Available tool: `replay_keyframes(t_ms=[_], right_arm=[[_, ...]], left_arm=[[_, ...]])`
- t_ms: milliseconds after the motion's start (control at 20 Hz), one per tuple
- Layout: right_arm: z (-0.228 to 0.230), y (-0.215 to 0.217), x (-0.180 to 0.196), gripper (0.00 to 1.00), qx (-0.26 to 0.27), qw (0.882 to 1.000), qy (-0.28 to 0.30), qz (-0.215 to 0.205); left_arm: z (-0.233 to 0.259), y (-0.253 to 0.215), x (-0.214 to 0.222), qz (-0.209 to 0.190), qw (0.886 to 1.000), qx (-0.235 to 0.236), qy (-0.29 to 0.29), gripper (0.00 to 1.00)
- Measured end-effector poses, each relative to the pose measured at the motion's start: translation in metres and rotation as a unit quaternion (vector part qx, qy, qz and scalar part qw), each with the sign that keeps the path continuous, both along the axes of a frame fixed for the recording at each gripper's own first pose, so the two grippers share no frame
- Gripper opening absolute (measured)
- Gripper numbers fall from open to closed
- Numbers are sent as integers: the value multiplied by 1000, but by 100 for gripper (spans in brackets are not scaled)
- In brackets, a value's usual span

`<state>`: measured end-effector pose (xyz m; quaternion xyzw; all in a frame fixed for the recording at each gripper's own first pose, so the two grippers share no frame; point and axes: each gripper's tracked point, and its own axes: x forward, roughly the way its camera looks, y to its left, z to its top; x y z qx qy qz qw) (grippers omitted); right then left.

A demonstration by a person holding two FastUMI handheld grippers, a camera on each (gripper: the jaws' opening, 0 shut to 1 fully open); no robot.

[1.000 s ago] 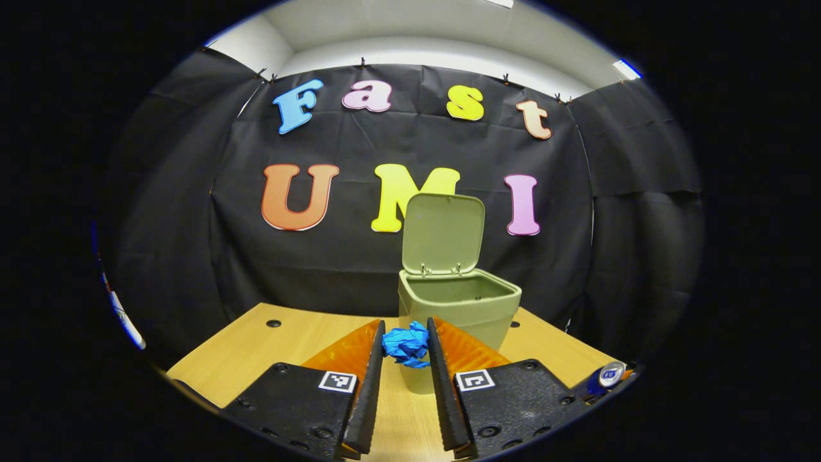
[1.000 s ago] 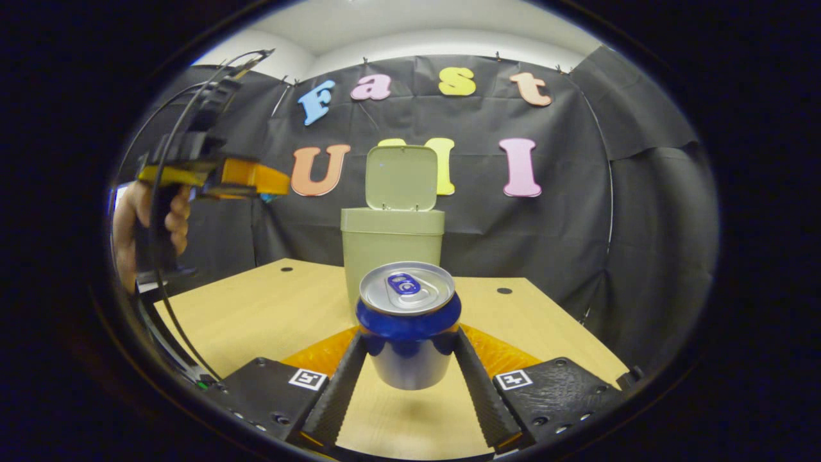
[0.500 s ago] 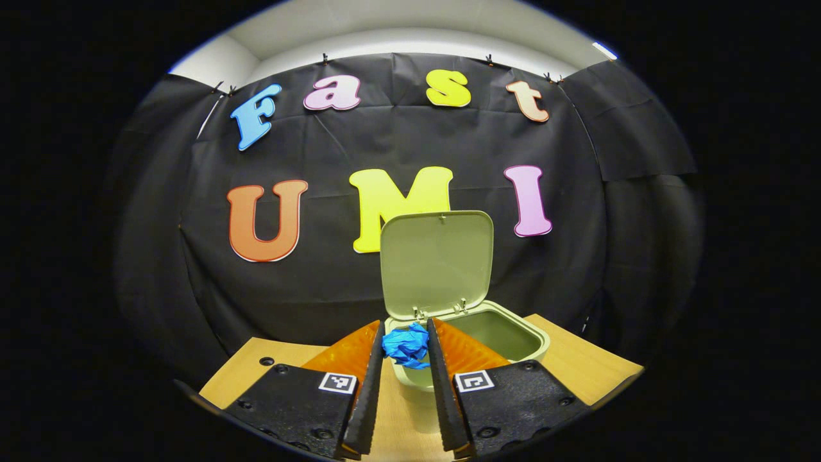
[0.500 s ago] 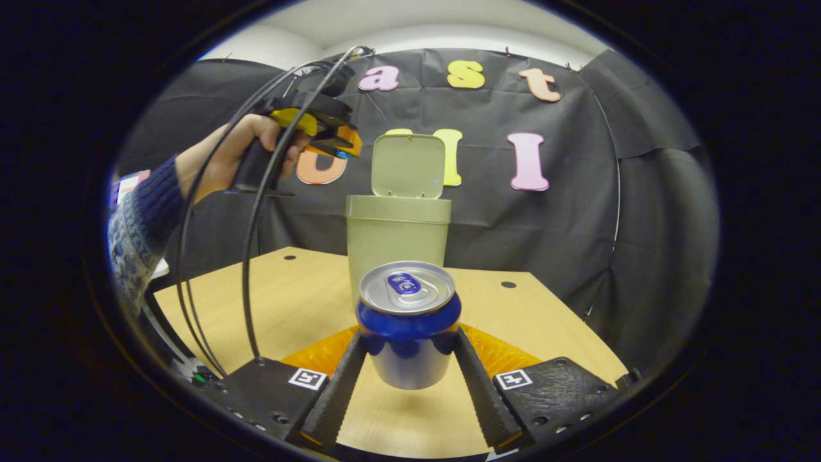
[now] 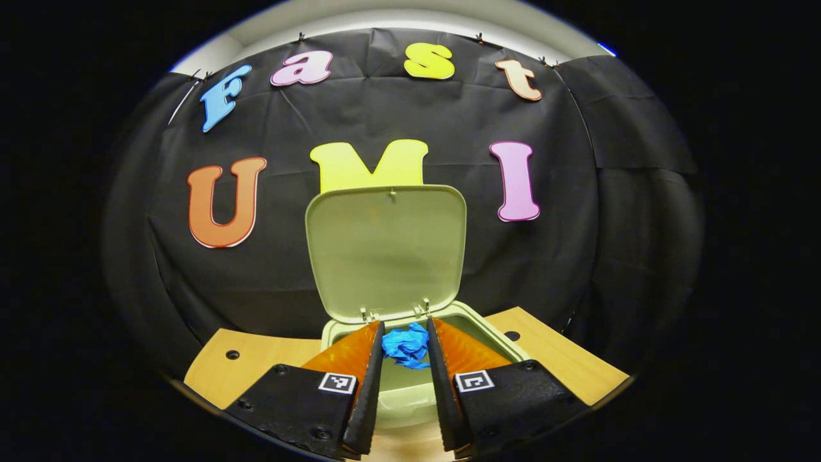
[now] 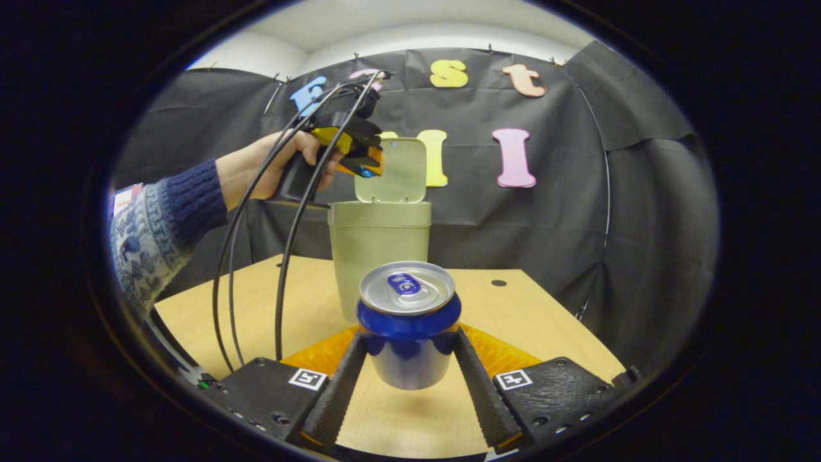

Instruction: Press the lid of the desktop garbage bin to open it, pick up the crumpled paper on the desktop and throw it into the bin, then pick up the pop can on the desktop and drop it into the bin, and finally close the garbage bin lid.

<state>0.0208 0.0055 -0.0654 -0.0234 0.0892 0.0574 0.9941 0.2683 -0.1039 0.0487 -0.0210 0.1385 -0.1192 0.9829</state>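
Blue crumpled paper (image 5: 406,345) sits pinched between the left gripper (image 5: 405,350) fingers at lower centre, above the olive-green plastic bin (image 5: 420,391) whose lid (image 5: 387,250) stands upright. Lower centre in the right gripper view, the right gripper (image 6: 409,359) clamps a blue aluminium pop can (image 6: 408,324) above the wooden desktop (image 6: 526,321).

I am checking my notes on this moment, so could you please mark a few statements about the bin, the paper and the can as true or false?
1. The olive-green plastic bin's lid stands open. True.
2. The left hand-held gripper is empty. False: it grips the crumpled blue paper.
3. The paper is above the bin's opening. True.
4. The blue pop can with a silver top lies on its side. False: it is upright between the right hand-held gripper's fingers.
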Motion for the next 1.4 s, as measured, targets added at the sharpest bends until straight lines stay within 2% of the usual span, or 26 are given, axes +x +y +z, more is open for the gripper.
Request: replay_keyframes(t_ms=[150,350,500,550,600,650,700,850,1000,1300,1350,1400], right_arm=[[1,1,8,80,-8,1000,2,1],[-3,2,5,80,-4,1000,9,3],[-6,1,7,80,-7,1000,15,4],[-5,1,6,80,-7,1000,14,3],[-4,1,5,80,-9,1000,13,3],[-5,1,5,80,-11,1000,10,3],[-4,0,5,80,-14,1000,8,2],[-5,1,5,80,-18,1000,7,7],[1,3,4,81,-10,1000,-8,21],[-5,15,-2,80,-8,1000,-4,17],[-6,18,-1,80,-6,1000,-3,19],[-8,20,-1,81,-8,1000,-1,22]], left_arm=[[-9,-2,0,12,1000,-4,16,42],[-16,-8,0,9,999,-16,31,45],[-15,1,-1,33,999,-2,27,53],[-13,-1,-3,31,999,2,23,63],[-9,-1,-4,30,999,9,14,87],[-5,-2,-6,25,1000,15,4,89],[-1,0,-9,27,999,21,-6,95],[7,4,-24,31,999,31,-31,98],[11,17,-46,50,995,61,-67,98],[13,37,-107,65,993,31,-97,99],[11,45,-117,73,992,25,-101,95],[9,50,-127,77,991,21,-106,99]])
